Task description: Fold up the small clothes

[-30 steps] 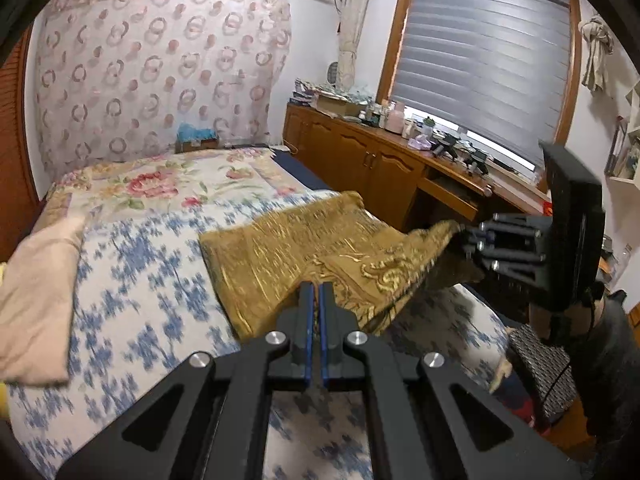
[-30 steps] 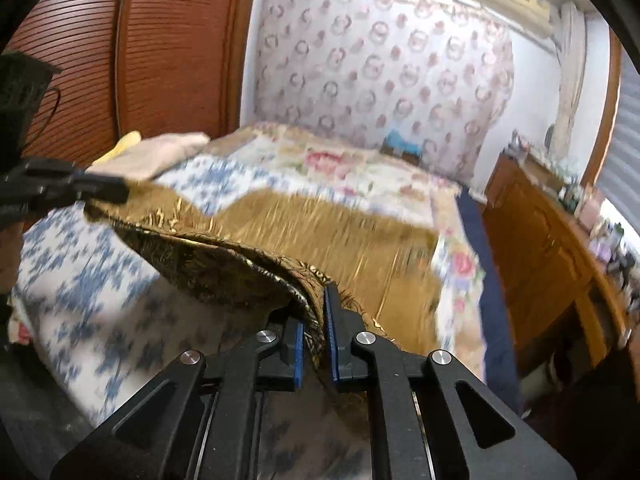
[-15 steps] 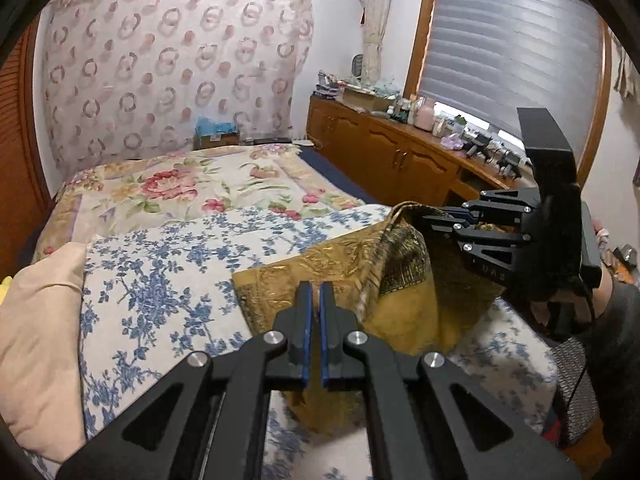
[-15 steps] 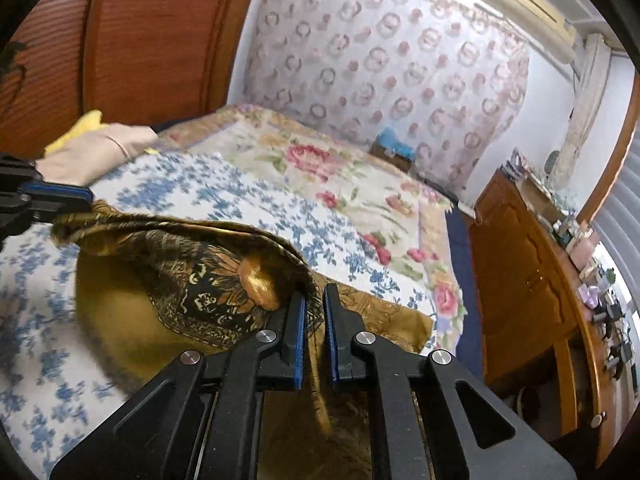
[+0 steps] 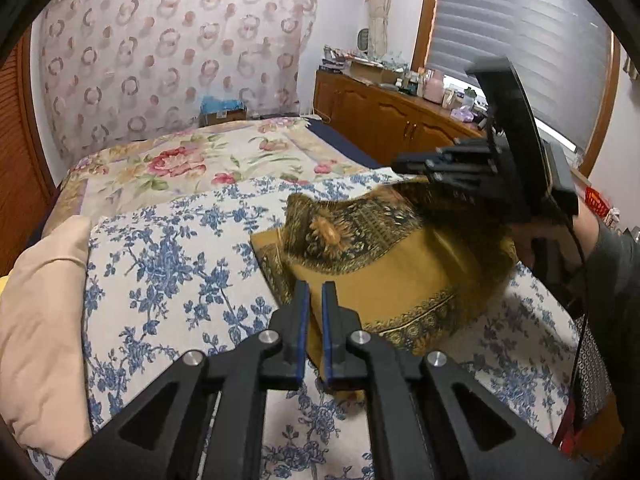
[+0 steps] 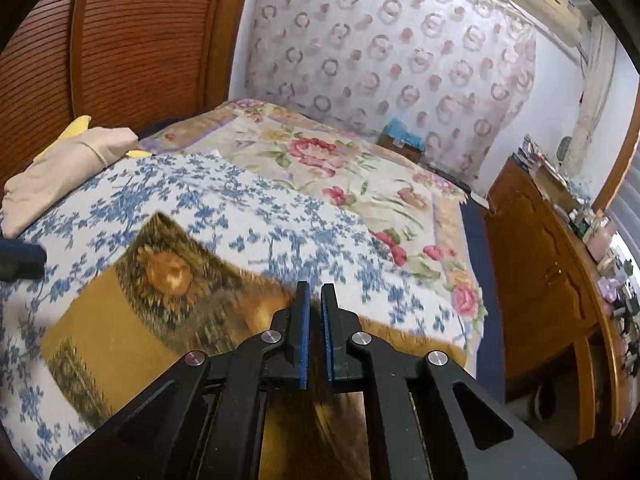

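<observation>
Gold cloth (image 5: 384, 256) lies on the bed (image 5: 168, 264), near its window-side edge, doubled over: patterned underside turned up across the plain gold part, one flap raised off the bed.

Left tongs (image 5: 313, 300): jaws nearly shut, pinching the near edge of the cloth. Right tongs (image 6: 314, 304): jaws nearly shut, cloth running between them; in the left view they hold the raised flap above the cloth's far side.

Step, as judged: carrying the flap across to lay a fold; not laid flat yet.

Risks:
- Thin, slick-looking fabric. The pinch is on a narrow edge, so a tug between the two tongs could pull it free.
- The flap sags in the middle. If lowered unevenly, it may crease or land skewed over the lower layer.
- The bed is soft. Pressing down could bunch the blue-flowered sheet (image 6: 248, 208) and drag the lower layer out of line.

Surroundings: beige garment (image 5: 40, 304) folded at the bed's side away from the window; rose-print cover (image 6: 320, 156) beyond the cloth; patterned curtain (image 5: 168, 52) behind the bed; wooden cabinet (image 5: 384, 120) with clutter under the blinds (image 5: 520, 32); slatted wooden door (image 6: 132, 32) beside the bed.
</observation>
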{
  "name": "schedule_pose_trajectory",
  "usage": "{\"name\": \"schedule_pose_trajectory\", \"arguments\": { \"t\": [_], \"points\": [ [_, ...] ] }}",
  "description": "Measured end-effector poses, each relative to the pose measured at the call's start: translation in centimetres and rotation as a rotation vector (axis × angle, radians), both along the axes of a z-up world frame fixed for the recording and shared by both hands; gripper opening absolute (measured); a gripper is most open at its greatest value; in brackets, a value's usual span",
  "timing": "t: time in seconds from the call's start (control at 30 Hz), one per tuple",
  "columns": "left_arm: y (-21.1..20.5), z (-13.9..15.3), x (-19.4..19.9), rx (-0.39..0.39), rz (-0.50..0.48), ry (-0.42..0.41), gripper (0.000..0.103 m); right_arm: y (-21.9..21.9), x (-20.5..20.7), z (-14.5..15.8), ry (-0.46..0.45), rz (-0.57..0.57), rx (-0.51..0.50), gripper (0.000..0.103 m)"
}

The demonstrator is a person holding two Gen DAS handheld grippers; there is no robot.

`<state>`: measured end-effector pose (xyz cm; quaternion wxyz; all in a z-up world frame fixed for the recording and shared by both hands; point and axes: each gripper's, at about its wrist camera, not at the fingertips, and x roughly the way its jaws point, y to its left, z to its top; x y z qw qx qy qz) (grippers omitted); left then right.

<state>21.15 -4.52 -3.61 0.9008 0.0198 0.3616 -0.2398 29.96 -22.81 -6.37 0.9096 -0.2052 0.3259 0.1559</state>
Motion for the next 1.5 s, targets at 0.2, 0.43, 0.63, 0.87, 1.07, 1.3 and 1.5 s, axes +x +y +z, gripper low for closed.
{"name": "schedule_pose_trajectory", "arguments": {
  "t": [0.2,0.43,0.63,0.87,1.07,1.3,1.5],
  "points": [
    [-0.5,-0.8,0.1,0.009,-0.007,0.015,0.004,-0.1,0.7,1.2,-0.015,-0.036,-0.004,0.003],
    [-0.7,-0.8,0.5,0.019,-0.007,0.009,0.006,-5.1,-4.1,3.5,-0.037,-0.078,0.024,0.034],
    [-0.8,-1.2,1.9,0.031,0.008,0.022,0.007,-11.5,-8.6,1.7,0.007,-0.184,0.034,0.039],
    [-1.9,-2.0,4.2,0.074,0.018,0.040,0.008,-15.0,-10.6,-0.9,0.059,-0.262,0.111,0.039],
    [-1.8,-3.0,6.4,0.098,0.048,0.068,0.009,-16.2,-9.3,-2.5,0.081,-0.344,0.131,0.049],
    [-1.5,-4.2,8.4,0.094,0.046,0.095,0.009,-17.5,-7.7,-3.5,0.149,-0.371,0.202,0.053],
    [-1.7,-4.8,10.0,0.086,0.024,0.113,0.009,-19.1,-7.1,-4.0,0.224,-0.350,0.324,0.053]
  ]
}}
